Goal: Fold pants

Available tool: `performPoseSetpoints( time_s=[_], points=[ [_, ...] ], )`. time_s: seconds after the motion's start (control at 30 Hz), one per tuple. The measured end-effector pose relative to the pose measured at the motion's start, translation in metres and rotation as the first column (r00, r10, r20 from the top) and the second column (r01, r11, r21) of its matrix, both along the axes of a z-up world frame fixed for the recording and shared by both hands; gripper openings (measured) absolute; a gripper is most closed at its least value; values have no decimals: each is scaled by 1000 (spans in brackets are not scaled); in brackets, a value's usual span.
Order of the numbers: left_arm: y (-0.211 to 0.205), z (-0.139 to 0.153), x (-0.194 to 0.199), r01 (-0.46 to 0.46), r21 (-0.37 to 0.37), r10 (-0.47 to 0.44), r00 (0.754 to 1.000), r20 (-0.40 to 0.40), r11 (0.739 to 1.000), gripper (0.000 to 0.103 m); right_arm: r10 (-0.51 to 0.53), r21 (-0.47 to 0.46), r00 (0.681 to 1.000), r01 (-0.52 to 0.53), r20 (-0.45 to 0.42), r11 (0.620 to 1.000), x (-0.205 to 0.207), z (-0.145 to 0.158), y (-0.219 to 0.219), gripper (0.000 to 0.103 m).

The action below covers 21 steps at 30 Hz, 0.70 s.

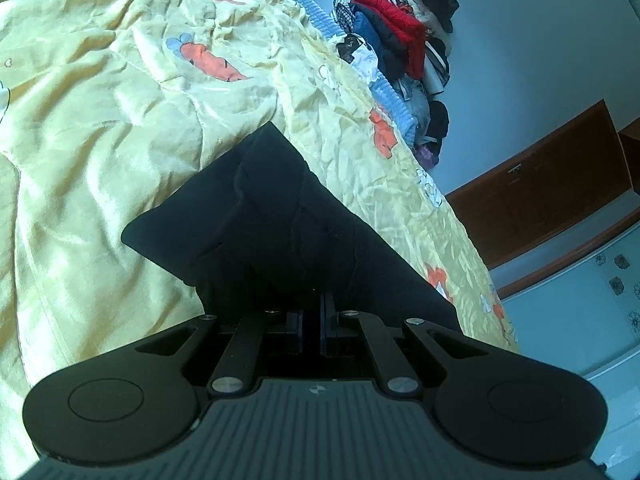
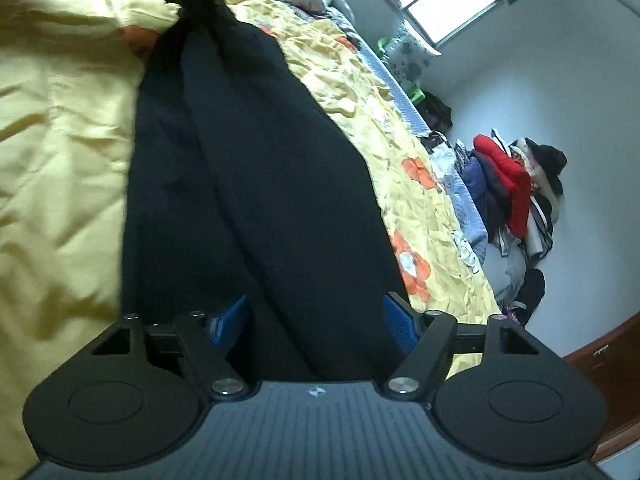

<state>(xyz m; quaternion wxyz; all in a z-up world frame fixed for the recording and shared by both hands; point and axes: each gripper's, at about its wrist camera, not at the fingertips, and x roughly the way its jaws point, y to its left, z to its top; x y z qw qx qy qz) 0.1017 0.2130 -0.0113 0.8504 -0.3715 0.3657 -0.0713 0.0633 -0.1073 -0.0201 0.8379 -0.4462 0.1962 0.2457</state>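
Two grippers are in my views, both at the black pants [image 2: 256, 184], which lie stretched along the yellow bedspread [image 1: 100, 128] with its orange print. My left gripper [image 1: 312, 320] is clenched on a bunched end of the dark cloth, its pads pressed together with fabric pinched between them. My right gripper [image 2: 316, 320] stands released, its blue pads [image 2: 400, 326] apart on either side of the other end, and I see no pad pressing the cloth. Beyond the bed's blue edge a clothes pile [image 2: 508, 192] sits against the pale wall.
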Motion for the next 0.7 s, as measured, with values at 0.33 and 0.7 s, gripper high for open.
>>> performPoseSetpoints(
  time_s=[0.33,0.7],
  points=[
    [13,-2,-5,-46,-2,46,999,-4,999,6,-14,71,992,24,-129,997,-23,11,-12,5],
    [19,-16,-7,-55,35,56,998,-36,998,14,62,97,972,-41,-228,994,-57,7,2,5]
  ],
)
